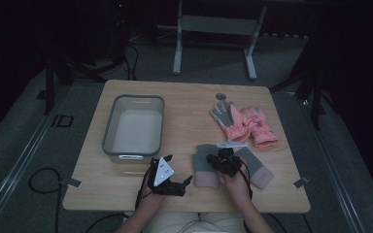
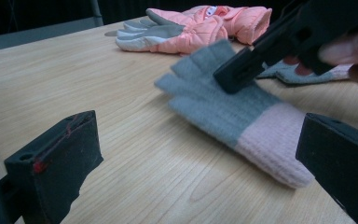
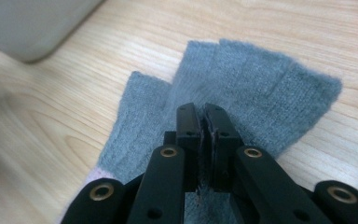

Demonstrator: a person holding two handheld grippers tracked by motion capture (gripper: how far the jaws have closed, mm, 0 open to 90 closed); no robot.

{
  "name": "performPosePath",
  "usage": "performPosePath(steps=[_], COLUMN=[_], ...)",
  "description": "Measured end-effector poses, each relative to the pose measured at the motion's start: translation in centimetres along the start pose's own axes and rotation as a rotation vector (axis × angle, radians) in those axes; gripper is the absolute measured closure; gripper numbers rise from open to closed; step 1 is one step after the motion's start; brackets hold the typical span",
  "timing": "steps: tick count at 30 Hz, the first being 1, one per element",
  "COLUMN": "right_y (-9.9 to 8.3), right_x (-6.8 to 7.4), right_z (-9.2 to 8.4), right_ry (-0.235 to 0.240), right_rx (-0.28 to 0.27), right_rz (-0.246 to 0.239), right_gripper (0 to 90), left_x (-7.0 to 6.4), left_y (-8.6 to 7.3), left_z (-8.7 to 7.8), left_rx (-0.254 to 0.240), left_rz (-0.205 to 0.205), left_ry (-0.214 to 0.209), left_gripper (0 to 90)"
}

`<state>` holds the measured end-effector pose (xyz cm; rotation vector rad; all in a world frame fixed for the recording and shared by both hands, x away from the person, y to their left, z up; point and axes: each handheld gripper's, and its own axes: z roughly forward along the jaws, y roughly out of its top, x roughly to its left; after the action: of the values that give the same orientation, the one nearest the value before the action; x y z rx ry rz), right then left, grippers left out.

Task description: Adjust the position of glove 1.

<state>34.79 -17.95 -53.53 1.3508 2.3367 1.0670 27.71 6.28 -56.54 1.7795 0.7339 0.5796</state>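
A fingerless knit glove (image 1: 205, 167) (image 2: 223, 112) (image 3: 261, 88), grey with a pink cuff, lies near the table's front edge. My right gripper (image 1: 222, 158) (image 2: 233, 77) (image 3: 205, 116) is shut on its grey palm, and grey fibres show between the closed jaws. Its finger end looks slightly raised. The matching knit glove (image 1: 257, 167) (image 2: 317, 74) lies flat just to the right. My left gripper (image 1: 178, 168) (image 2: 196, 149) stands open, low over the wood to the left of the held glove, with nothing between its fingers.
A pair of pink padded gloves with grey palms (image 1: 245, 124) (image 2: 191, 25) lies at the back right. A grey plastic bin (image 1: 108, 141) (image 3: 23, 28) sits on the left half of the wooden table (image 1: 184, 107). A small white tag (image 1: 232, 144) lies between the glove pairs.
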Motion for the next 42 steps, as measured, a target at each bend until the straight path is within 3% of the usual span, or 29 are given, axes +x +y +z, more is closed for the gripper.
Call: performPosePath(steps=[4, 9, 12, 13, 17, 21, 27, 35, 42], right_y=[-0.6, -0.9, -0.5, -0.1, 0.7, 1.4, 1.0, -0.9, -2.8], right_x=[-0.7, -0.8, -0.9, -1.4, -2.3, -4.6, -7.7, -11.8, -13.5], right_z=[1.2, 1.3, 1.0, 0.5, -0.7, -3.1, -5.6, -7.8, -7.9], right_ry=[-0.002, 0.004, 0.010, 0.041, 0.042, 0.071, 0.069, 0.070, 0.095], right_rx=[0.029, 0.007, 0.009, 0.002, -0.004, -0.038, -0.045, 0.019, 0.074], right_rz=[0.013, 0.012, -0.023, -0.052, -0.104, -0.122, -0.176, -0.260, -0.304], right_gripper=[77.8, 73.2, 69.3, 68.0, 66.4, 59.6, 55.1, 58.0, 58.9], left_x=[-0.2, -0.1, 0.0, 0.0, 0.0, -0.1, -0.1, 0.0, -0.1], left_y=[0.0, 0.0, 0.0, 0.0, 0.0, 0.0, 0.0, -0.1, 0.0], left_z=[-0.1, 0.0, -0.1, -0.1, 0.0, 0.0, 0.0, -0.1, -0.1], left_rx=[-0.013, -0.013, -0.013, -0.014, -0.012, -0.014, -0.010, -0.016, -0.013], left_rz=[0.012, 0.004, 0.004, 0.004, 0.000, 0.001, 0.006, 0.007, 0.011], left_ry=[0.019, 0.014, 0.012, 0.013, 0.011, 0.011, 0.011, 0.007, 0.012], left_gripper=[0.0, 0.0, 0.0, 0.0, 0.0, 0.0, 0.0, 0.0, 0.0])
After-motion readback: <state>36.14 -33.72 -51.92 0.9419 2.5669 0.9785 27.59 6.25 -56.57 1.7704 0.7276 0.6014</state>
